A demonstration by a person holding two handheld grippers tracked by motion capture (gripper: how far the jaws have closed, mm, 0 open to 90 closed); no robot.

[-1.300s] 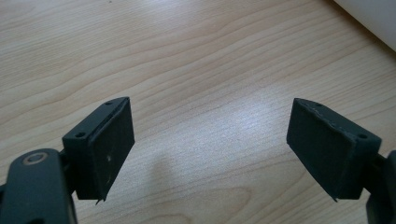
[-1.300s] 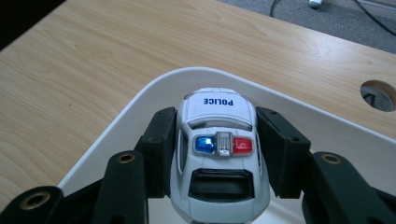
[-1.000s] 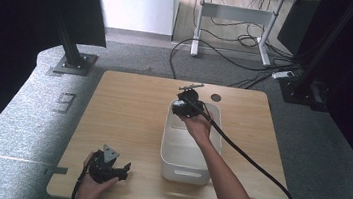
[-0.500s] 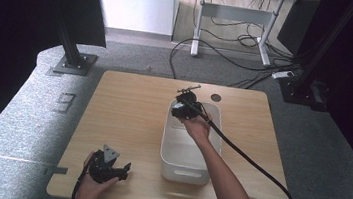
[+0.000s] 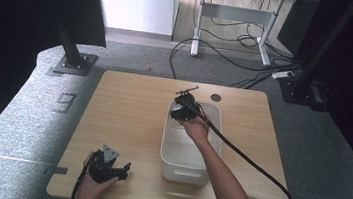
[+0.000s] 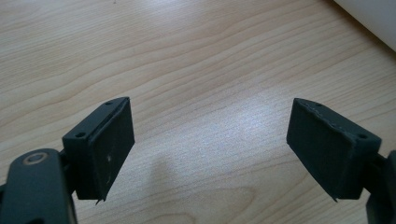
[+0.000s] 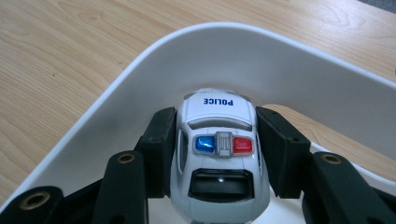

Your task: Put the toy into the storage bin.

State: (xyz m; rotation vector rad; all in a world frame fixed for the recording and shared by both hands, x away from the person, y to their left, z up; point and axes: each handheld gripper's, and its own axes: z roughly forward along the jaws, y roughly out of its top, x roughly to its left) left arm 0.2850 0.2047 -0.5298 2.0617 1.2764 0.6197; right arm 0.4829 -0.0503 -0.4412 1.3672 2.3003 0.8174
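Between right gripper [image 7: 218, 154] fingers [image 7: 159, 149] | police car [image 7: 218, 158] (clamped) | over bin [image 7: 280, 70]

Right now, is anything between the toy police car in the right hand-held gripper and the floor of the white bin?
Nothing visible blocks it. The right hand-held gripper grips the toy police car by its sides, inside the rounded far corner of the white bin. The bin floor directly under the car is hidden by it.
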